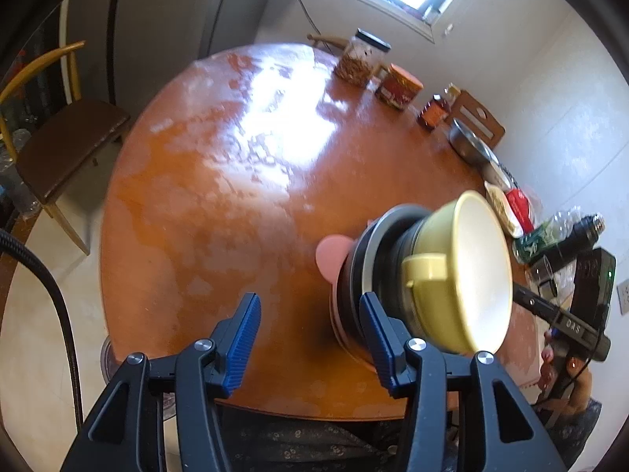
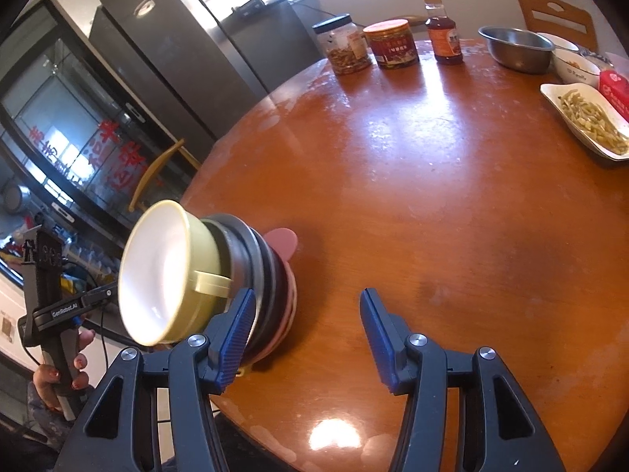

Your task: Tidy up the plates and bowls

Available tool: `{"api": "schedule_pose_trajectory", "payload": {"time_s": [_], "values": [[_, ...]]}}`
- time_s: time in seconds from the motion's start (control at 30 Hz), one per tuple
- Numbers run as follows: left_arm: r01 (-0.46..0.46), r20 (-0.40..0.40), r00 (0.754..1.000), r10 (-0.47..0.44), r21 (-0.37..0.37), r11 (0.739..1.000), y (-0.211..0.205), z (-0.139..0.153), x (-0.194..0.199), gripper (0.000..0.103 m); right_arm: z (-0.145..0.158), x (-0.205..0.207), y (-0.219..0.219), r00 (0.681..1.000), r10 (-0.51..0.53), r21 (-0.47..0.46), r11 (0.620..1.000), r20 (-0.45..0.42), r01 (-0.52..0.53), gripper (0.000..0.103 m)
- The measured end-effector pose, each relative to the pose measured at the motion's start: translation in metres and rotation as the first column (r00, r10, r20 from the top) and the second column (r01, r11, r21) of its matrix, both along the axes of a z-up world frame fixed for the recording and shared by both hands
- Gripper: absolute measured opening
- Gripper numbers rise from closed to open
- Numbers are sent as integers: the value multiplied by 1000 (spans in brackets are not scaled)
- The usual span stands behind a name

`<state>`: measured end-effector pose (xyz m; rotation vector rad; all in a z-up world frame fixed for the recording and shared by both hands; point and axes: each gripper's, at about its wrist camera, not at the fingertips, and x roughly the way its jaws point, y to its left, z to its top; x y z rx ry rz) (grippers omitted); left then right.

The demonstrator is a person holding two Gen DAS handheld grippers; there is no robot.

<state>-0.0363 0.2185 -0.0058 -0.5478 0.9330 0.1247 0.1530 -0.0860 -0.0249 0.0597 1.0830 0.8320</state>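
Observation:
One stack of dishes stands near the front edge of a round wooden table (image 1: pixel 220 216). A pink plate (image 1: pixel 330 251) with ear-shaped tabs lies at the bottom, black dishes (image 1: pixel 387 232) sit on it, and a yellow-green handled bowl (image 1: pixel 444 291) with a white inside tops it. My left gripper (image 1: pixel 310 334) is open and empty, just left of the stack; its right finger overlaps the stack's side. In the right wrist view the yellow-green bowl (image 2: pixel 200 244) and pink plate (image 2: pixel 281 238) lie left of my right gripper (image 2: pixel 306 334), which is open and empty.
Along the table's far edge stand a clear jar (image 2: pixel 346 45), a red tin (image 2: pixel 393 43), a sauce bottle (image 2: pixel 444 35), a steel bowl (image 2: pixel 515 47), a white bowl (image 2: pixel 574 65) and a white dish of food (image 2: pixel 585 118). A chair (image 1: pixel 67 145) stands left of the table.

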Motion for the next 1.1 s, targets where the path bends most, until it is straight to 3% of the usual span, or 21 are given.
{"api": "schedule_pose_trajectory", "payload": {"time_s": [0.17, 0.5, 0.83, 1.1], "values": [[63, -3, 998, -63, -17, 998, -5, -15, 5, 52, -16, 1, 4, 999, 18, -15, 1000, -36, -19, 57], [47, 12, 999, -46, -76, 996, 10, -26, 6, 53, -39, 0, 19, 993, 72, -14, 997, -93, -74, 52], [86, 8, 996, -86, -133, 987, 9, -40, 14, 53, -47, 3, 29, 988, 100, -12, 995, -120, -102, 44], [116, 16, 993, -115, -162, 980, 10, -46, 22, 53, -47, 4, 30, 987, 102, -13, 994, -122, -104, 44]]}}
